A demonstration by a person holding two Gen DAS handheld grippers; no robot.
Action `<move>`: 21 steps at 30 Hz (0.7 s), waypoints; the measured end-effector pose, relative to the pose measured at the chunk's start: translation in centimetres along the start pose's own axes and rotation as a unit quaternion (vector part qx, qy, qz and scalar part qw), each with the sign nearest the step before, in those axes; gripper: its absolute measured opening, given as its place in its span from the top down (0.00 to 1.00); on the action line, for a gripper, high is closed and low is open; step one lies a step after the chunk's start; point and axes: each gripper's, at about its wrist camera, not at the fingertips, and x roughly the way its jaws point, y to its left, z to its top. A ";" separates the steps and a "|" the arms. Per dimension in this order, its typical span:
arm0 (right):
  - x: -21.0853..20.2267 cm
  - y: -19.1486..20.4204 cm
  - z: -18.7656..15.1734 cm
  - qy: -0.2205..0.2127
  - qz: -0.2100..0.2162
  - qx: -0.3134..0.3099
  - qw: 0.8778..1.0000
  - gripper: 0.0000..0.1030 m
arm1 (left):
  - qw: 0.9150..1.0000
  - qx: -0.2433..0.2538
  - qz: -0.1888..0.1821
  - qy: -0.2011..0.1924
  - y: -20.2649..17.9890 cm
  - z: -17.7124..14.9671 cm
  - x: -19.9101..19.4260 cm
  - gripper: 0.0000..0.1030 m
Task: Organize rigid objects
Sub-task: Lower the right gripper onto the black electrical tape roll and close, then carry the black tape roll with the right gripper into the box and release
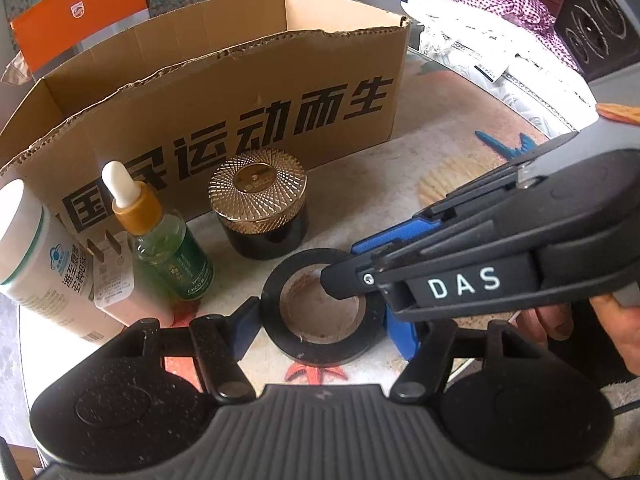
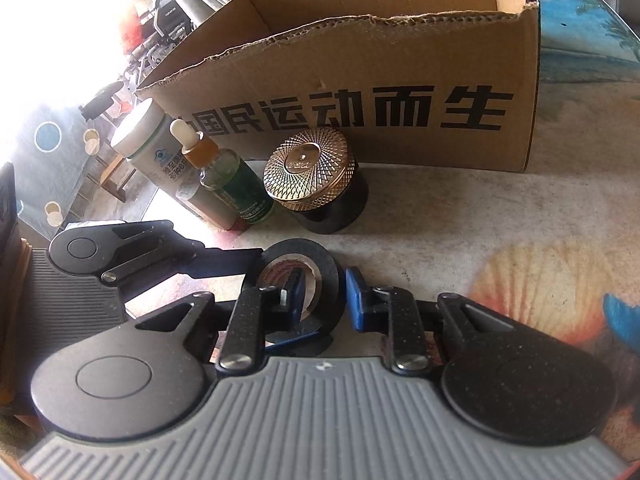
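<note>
Nearest the lens, the left gripper (image 1: 322,332) stood spread, straddling the tape roll (image 1: 320,351), w/ one blue pad just beside each side of its outer wall; couldn't tell if they pressed. The right gripper (image 2: 326,300) came in from the right, pinching the roll's wall, one finger in the hole & one outside. The roll lay flat on the surface (image 1: 400,184) in front of the cardboard box (image 1: 240,92), near the gold-lidded jar (image 1: 260,208). Step in hand looked like grabbing the roll, prob. to go in the box. Next move needs the left gripper clear, then a lift high enough to pass the box's torn rim. The roll's hole faced up, axis upright; round, so no real long axis, just wide & low.
</note>
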 end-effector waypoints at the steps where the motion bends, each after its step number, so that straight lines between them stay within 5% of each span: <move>1: 0.1 0.0 0.0 -0.001 0.001 0.000 1.000 0.80 | 1.000 -0.001 0.000 -0.001 0.0 0.0 0.0 0.34; 21: -2.9 0.7 -0.5 -0.033 -0.014 -0.010 0.999 0.84 | 0.999 -0.001 0.005 -0.044 -0.8 -0.2 -3.1 0.35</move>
